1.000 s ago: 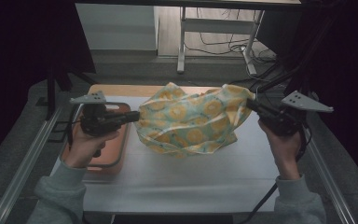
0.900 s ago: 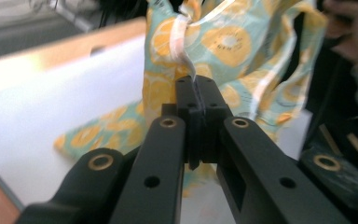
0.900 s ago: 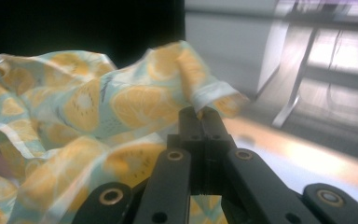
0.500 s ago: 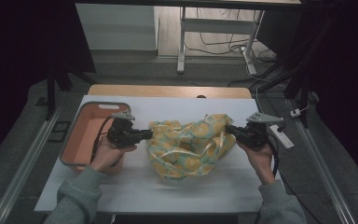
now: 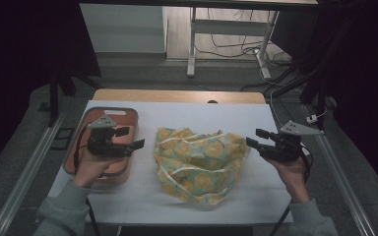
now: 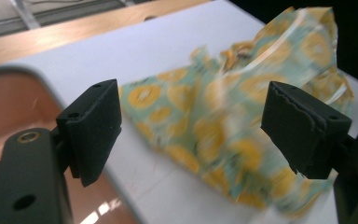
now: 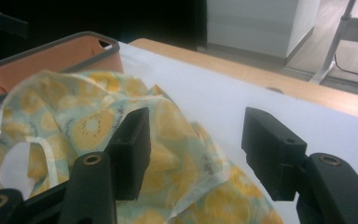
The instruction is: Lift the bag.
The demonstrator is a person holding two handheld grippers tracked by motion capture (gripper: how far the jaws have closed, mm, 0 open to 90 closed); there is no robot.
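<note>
At mid-table the patterned cloth (image 5: 199,164) lies crumpled and released, left gripper (image 5: 139,144) and right gripper (image 5: 251,137) flanking it, jaws parted, empty; next probably regrasping corners.

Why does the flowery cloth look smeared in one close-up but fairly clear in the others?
Left gripper view: the cloth is blurred while the black jaws stay sharp. Right gripper view: its print reads clearer. High view: dim room, the white table brightest, cloth crisp enough.
</note>
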